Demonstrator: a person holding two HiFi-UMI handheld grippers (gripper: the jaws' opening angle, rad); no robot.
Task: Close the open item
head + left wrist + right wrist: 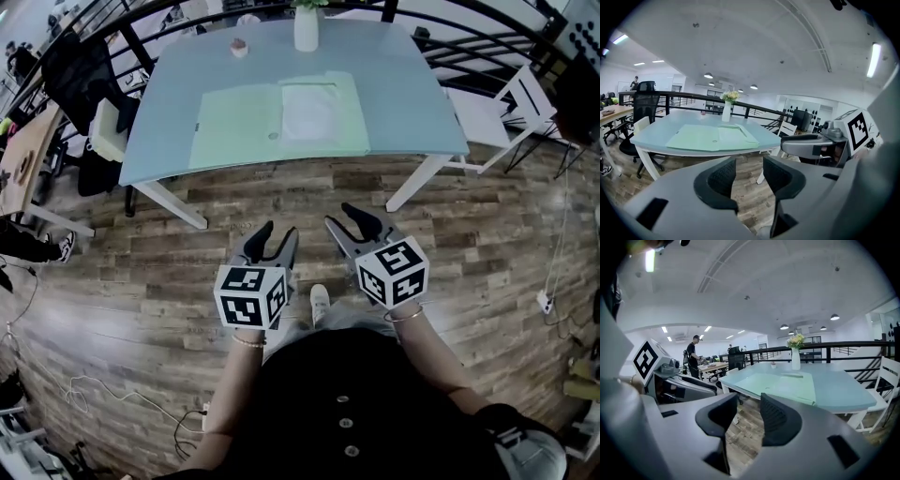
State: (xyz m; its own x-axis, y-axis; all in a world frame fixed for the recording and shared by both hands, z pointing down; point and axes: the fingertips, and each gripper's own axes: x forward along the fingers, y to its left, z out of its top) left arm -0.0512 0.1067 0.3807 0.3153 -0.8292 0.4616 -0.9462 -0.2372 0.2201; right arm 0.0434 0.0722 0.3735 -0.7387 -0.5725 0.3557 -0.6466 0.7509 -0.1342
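A pale green folder lies open flat on the light blue table, with a white sheet on its right half. The left gripper view shows the folder ahead on the table, and the right gripper view shows the folder there too. My left gripper and right gripper hover side by side above the wooden floor, short of the table's near edge. Both stand open with nothing between the jaws, as the left gripper and right gripper show in their own views.
A white vase with flowers and a small pink object stand at the table's far edge. A white chair is to the right, and a black office chair and a white chair to the left. A railing runs behind. A person stands far off.
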